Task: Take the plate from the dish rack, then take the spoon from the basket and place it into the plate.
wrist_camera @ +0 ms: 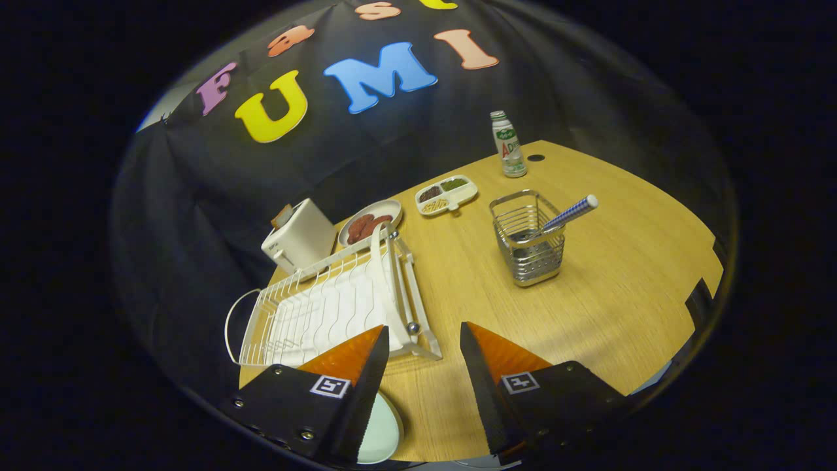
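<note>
My gripper is open above the wooden table, with nothing between its fingers. A pale green plate lies flat on the table just under the left finger, which hides part of it. The white wire dish rack stands just ahead of the left finger, and I see no dishes in it. Beyond the right finger stands a metal wire basket. A spoon with a blue-and-white checked handle leans out of the basket to the right.
Behind the rack are a white toaster and a plate of reddish food. A divided tray of snacks and a small bottle stand farther back. A small hole marks the table beside the bottle.
</note>
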Demonstrator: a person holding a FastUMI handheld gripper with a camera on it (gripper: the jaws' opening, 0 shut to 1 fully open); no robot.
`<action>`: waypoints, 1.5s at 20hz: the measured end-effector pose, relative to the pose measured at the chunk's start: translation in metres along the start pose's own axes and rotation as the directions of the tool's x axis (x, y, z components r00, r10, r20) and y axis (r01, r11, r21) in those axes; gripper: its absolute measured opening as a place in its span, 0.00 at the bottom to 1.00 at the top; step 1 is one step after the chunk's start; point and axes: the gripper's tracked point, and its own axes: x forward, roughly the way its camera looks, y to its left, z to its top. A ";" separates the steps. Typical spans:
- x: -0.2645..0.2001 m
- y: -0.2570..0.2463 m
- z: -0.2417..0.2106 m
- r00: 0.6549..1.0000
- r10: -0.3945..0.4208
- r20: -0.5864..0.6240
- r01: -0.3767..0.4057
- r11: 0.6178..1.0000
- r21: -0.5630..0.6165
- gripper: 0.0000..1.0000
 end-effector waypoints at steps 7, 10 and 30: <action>0.011 -0.069 0.049 0.967 -0.215 0.137 0.197 0.971 0.139 0.69; 0.019 -0.095 0.063 0.940 -0.296 0.167 0.260 0.943 0.208 0.69; 0.069 -0.114 0.113 0.878 -0.384 0.284 0.310 0.911 0.272 0.10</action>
